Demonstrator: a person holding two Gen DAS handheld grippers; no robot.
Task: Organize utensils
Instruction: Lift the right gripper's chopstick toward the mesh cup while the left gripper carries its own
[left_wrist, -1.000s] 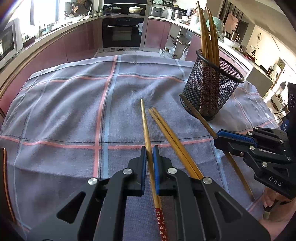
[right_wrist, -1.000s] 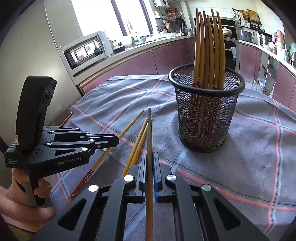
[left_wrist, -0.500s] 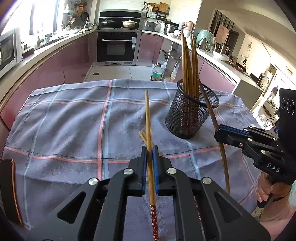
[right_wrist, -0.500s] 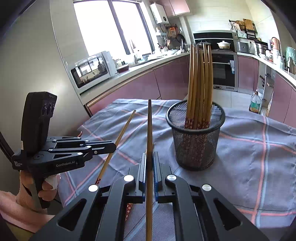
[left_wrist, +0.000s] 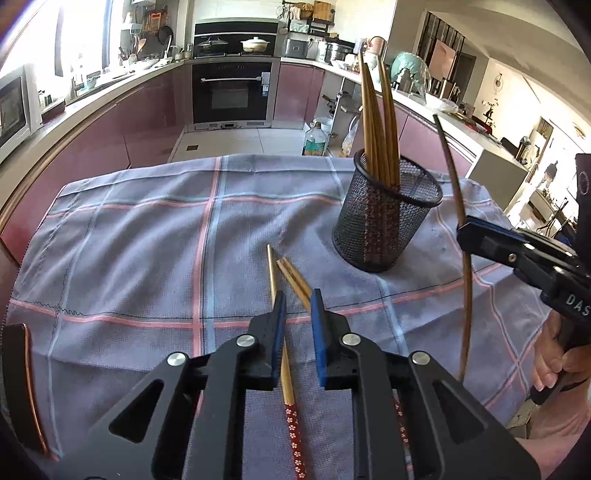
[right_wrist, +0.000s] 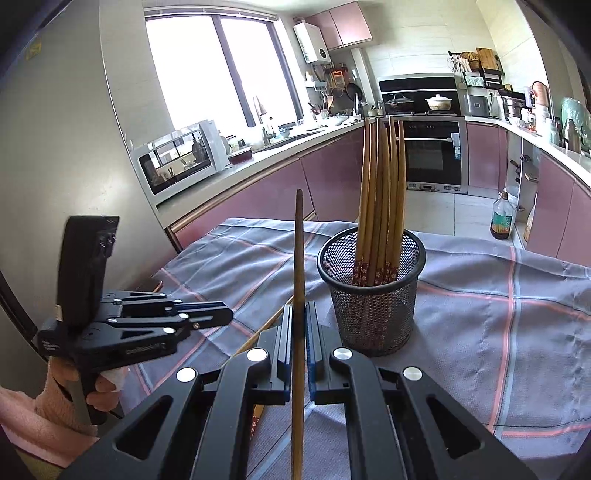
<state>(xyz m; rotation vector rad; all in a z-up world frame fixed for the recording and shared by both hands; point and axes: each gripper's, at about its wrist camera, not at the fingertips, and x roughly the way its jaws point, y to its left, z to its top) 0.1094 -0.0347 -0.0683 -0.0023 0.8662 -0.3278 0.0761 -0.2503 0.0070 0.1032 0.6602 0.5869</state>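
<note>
While right claw (right_wrist: 298, 328) grips chopstick (right_wrist: 298, 258) beside basket rim (right_wrist: 369, 240), left claw (left_wrist: 297, 314) has just been opening, pads off.

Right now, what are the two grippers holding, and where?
The right gripper pinches a chopstick around mid-length. The left gripper holds nothing; its fingers have just opened.

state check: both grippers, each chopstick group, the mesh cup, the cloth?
Left gripper: open, jaws just opened, one loose chopstick between them.
Right gripper: shut on a brown wooden chopstick, raised off the cloth.
Loose wooden chopsticks with red flowered ends: lying flat on the cloth.
Black wire-mesh cup: upright.
Bundle of wooden chopsticks in the cup: standing, tips up.
Grey checked cloth: spread, slightly creased.
</note>
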